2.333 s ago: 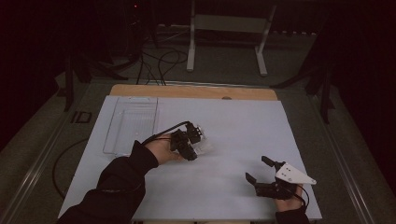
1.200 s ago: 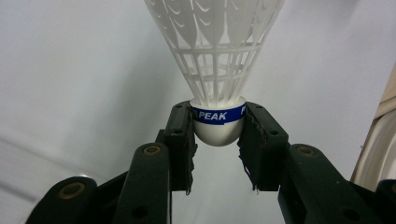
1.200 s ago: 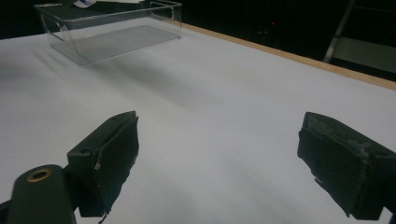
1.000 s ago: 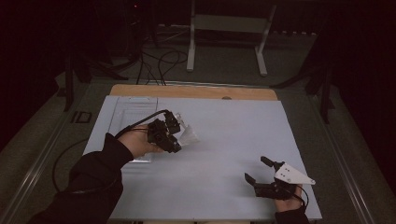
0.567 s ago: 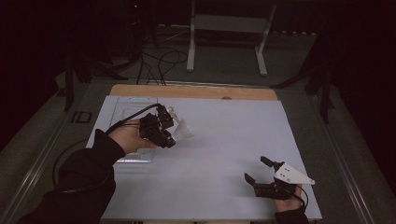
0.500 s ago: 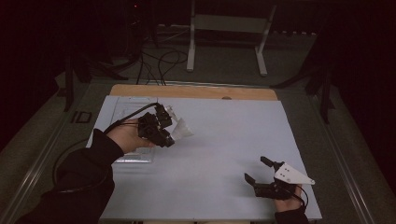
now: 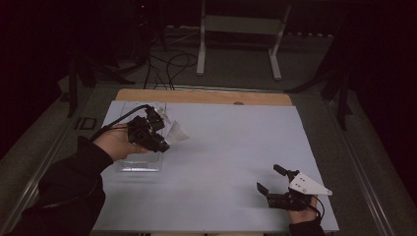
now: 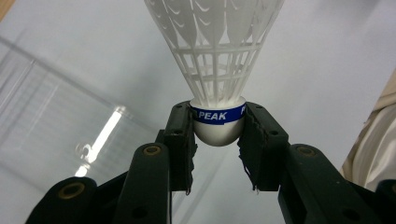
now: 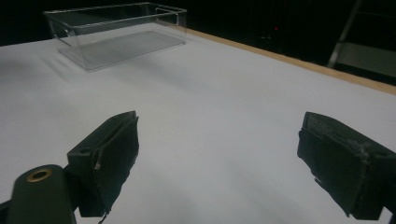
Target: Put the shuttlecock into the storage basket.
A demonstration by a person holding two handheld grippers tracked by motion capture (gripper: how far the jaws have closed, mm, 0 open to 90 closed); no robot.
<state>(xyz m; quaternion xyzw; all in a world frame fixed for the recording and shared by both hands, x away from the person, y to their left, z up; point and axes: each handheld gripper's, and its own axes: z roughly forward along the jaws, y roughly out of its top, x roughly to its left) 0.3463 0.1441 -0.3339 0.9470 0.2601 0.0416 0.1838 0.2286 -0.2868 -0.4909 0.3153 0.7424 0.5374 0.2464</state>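
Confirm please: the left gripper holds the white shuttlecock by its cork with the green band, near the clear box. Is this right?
Not quite: the band is blue, not green. The left gripper view shows the left gripper holding the white shuttlecock by its cork; the high view shows the clear box nearby.

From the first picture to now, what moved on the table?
The left gripper carried the white shuttlecock from the middle of the table leftward and away from the person, up over the clear plastic box. Its jaws stayed clamped on the shuttlecock's rounded base the whole way. The right gripper stayed put near the table's front right, jaws open and holding nothing. The box did not move.
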